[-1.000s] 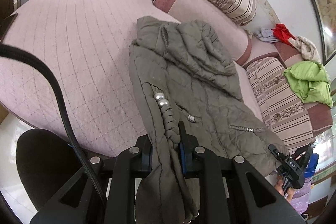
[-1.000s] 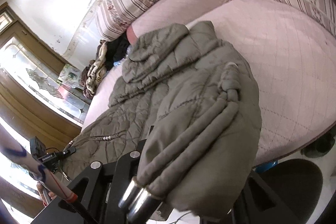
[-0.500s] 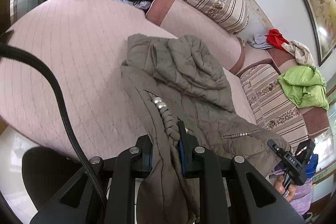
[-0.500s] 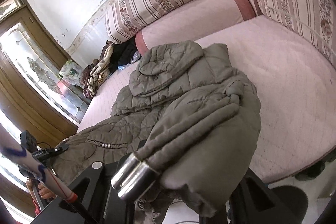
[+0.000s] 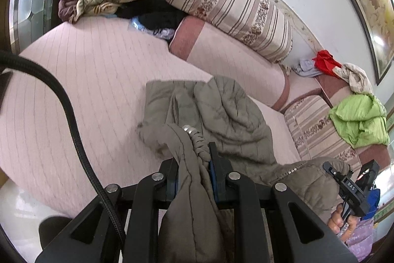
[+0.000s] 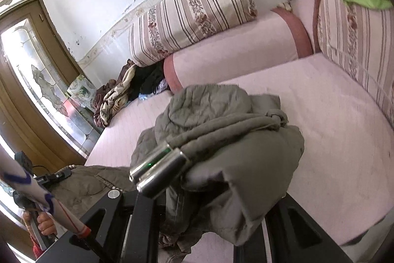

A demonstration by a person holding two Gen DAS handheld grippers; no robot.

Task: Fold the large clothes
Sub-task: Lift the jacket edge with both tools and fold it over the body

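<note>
Both tongs pinch our olive quilted jacket (image 5: 229,115): left gripper (image 5: 193,174) clamps its hem fold, right gripper (image 6: 197,191) grips bunched fabric. We see it raised off the pink bed (image 5: 86,80).

Matt quilted cloth jacket (image 5: 229,115) with glossy metal cord tips (image 6: 157,169) lies on a stitched pink fabric mattress (image 5: 86,80).

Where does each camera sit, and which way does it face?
Left wrist: on the left gripper, looking down over the coat and bed toward the wall cushion; the right hand shows.
Right wrist: on the right gripper, jaws buried in the coat, facing the same wall; the left hand shows.
Shared: coat, bed, cushion.
</note>
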